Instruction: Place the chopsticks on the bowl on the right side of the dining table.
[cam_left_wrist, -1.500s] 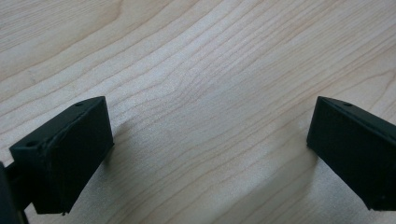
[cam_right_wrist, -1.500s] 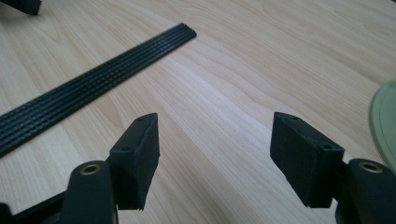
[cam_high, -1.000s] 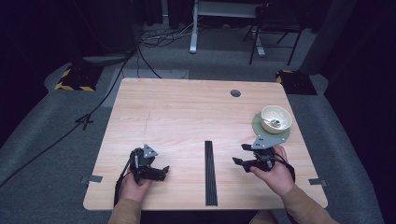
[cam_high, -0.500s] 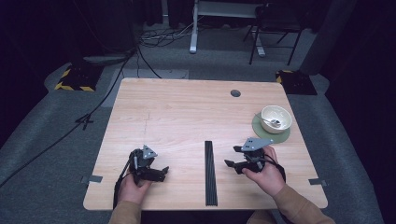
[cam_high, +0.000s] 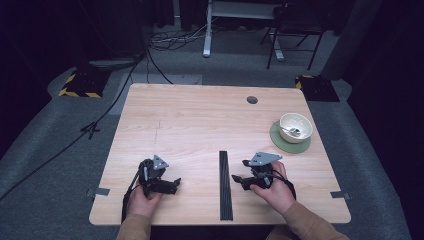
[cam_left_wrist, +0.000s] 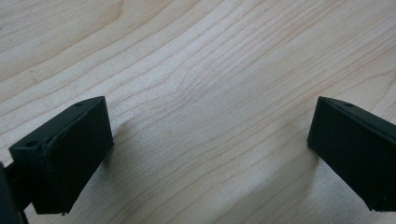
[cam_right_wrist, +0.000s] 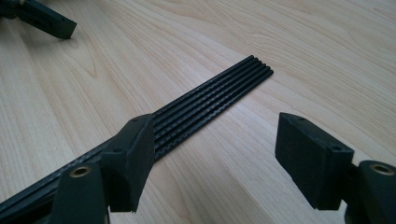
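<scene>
A long black ribbed strip (cam_high: 225, 186) lies flat on the wooden table (cam_high: 200, 120), running from the front edge toward the middle. My right gripper (cam_high: 240, 171) rests just right of it, jaws pointing at it. In the right gripper view my right gripper (cam_right_wrist: 217, 140) stands open and has just been opening. Nothing is between its pads, and the strip (cam_right_wrist: 210, 102) passes behind one jaw. My left gripper (cam_high: 172, 180) sits at the front left, open over bare wood (cam_left_wrist: 208, 126).
A white bowl (cam_high: 295, 127) with a spoon in it stands on a green coaster (cam_high: 280, 142) at the right. A round cable hole (cam_high: 252, 100) is near the far edge. The left gripper's jaw (cam_right_wrist: 44, 18) shows far off in the right gripper view.
My right gripper has moved left and toward the front edge, away from the bowl and up to the black strip. The left gripper has stayed where it was.
</scene>
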